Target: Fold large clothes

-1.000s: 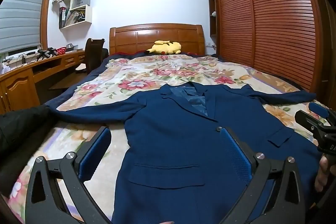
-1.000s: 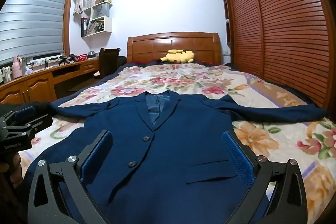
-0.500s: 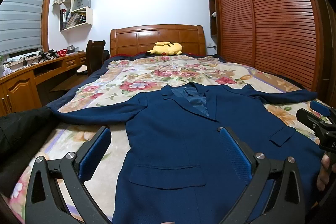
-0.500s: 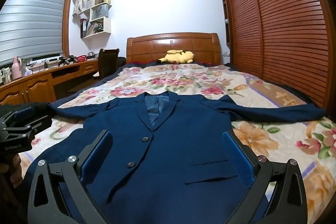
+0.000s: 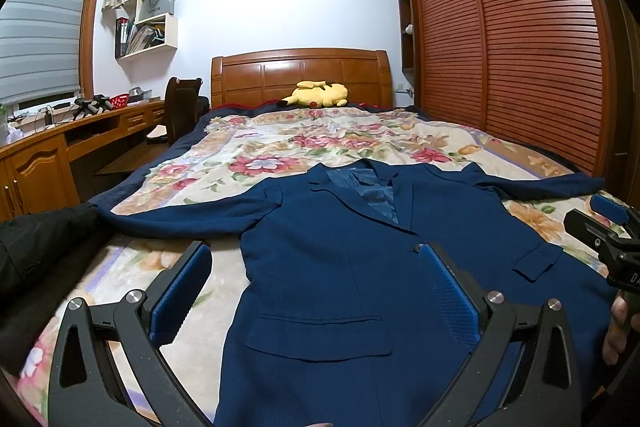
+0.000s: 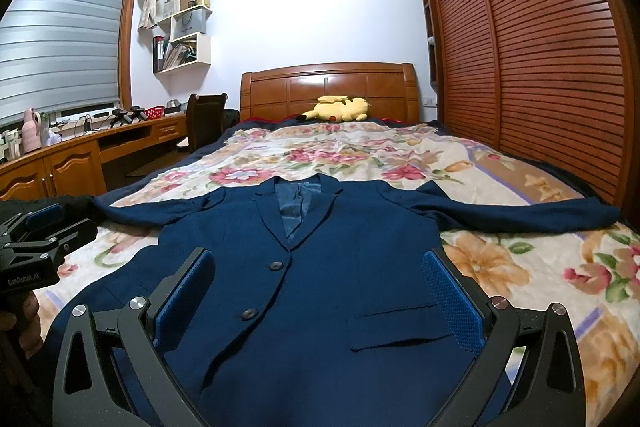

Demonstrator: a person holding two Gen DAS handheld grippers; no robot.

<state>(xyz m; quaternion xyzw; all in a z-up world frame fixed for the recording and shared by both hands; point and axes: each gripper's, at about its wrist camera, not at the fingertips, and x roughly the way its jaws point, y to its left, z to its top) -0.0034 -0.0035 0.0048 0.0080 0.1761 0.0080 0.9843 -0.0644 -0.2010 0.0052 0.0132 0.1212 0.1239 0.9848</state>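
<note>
A navy blue suit jacket [image 5: 344,259] lies flat and face up on the floral bedspread [image 5: 280,155], sleeves spread to both sides, collar toward the headboard. It also shows in the right wrist view [image 6: 320,267] with two dark buttons. My left gripper [image 5: 316,287] is open and empty above the jacket's left front and pocket. My right gripper [image 6: 316,291] is open and empty above the jacket's lower front. Each gripper shows at the edge of the other's view, the right [image 5: 608,235] and the left [image 6: 40,239].
A yellow plush toy [image 5: 316,95] lies by the wooden headboard [image 5: 300,75]. A wooden desk [image 5: 52,155] and chair [image 5: 182,107] stand left of the bed. Slatted wardrobe doors [image 5: 520,47] line the right. A black garment [image 5: 36,247] lies at the bed's left edge.
Both cameras have tilted up a little, so the room shows slightly higher. The jacket has not moved and both grippers stay open.
</note>
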